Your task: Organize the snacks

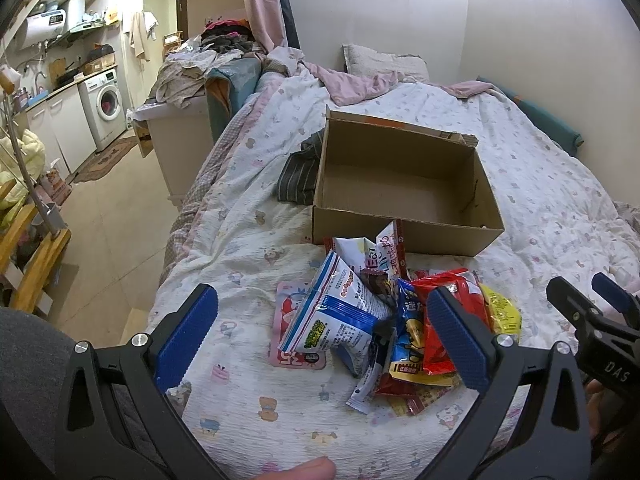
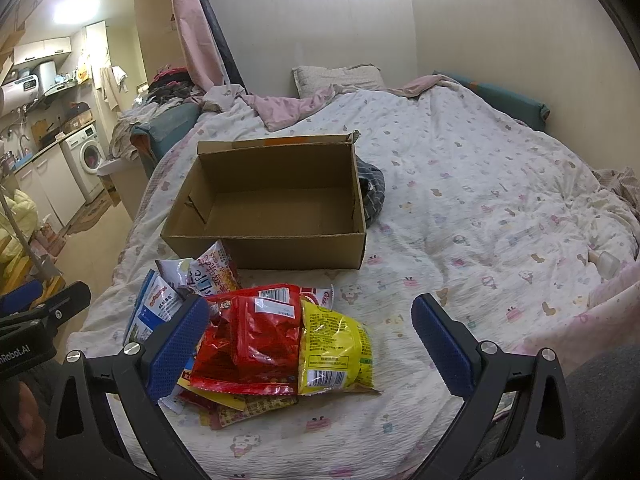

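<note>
Cardboard, brown and open-topped: the empty rectangular box waits on the bed behind a heap of crinkly foil snack packets.

Both tools hover over the quilted white bedspread with nothing held: the left gripper has its jaws wide apart above the blue-and-white packet, and the right gripper has its jaws wide apart around the red packet and the yellow packet. I judge that sorting has not begun. It seems best to take one top packet by a flat edge, close gently so the foil does not slip, then lift it clear over the near wall of the box.
</note>
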{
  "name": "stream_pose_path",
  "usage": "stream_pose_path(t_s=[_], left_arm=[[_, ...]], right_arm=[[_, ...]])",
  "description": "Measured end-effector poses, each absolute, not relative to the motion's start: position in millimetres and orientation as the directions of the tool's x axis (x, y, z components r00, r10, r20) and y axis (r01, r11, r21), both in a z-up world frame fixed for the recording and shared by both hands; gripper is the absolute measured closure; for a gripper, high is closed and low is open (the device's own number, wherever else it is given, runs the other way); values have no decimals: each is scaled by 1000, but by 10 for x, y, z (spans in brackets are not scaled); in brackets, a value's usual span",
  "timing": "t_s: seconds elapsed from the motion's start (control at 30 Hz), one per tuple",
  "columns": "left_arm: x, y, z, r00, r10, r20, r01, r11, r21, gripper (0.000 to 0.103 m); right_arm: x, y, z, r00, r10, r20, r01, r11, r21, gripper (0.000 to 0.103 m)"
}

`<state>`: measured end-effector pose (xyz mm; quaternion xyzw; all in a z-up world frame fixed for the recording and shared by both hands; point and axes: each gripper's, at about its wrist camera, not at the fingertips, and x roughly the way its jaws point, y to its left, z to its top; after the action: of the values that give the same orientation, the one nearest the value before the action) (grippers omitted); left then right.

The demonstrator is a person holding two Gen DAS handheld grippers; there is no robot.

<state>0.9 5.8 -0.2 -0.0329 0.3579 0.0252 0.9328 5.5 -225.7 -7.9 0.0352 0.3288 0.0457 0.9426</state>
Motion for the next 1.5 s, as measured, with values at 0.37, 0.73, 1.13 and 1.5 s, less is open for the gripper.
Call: stream_pose_path(t_s=[0.37,0.73,1.13,1.5], left_arm=[[12,53,12,741,24,-671,-68,997,-39,0],[18,45,15,739,25,-673,-67,997,-37,0],[39,14,24,738,17,-675,-57,998,-37,0],[448,19,233,628,-24,-778,-16,999,-43,0]], right_arm=[[53,-2258,-71,780,109,-616,-63,993,96,0],[45,-2234,-61,780,110,-616,-65,993,95,0],[41,-2216,-43,775,132,-618,-81,991,110,0],[532,-2671,170,631,275,-725,-86,954,287,0]])
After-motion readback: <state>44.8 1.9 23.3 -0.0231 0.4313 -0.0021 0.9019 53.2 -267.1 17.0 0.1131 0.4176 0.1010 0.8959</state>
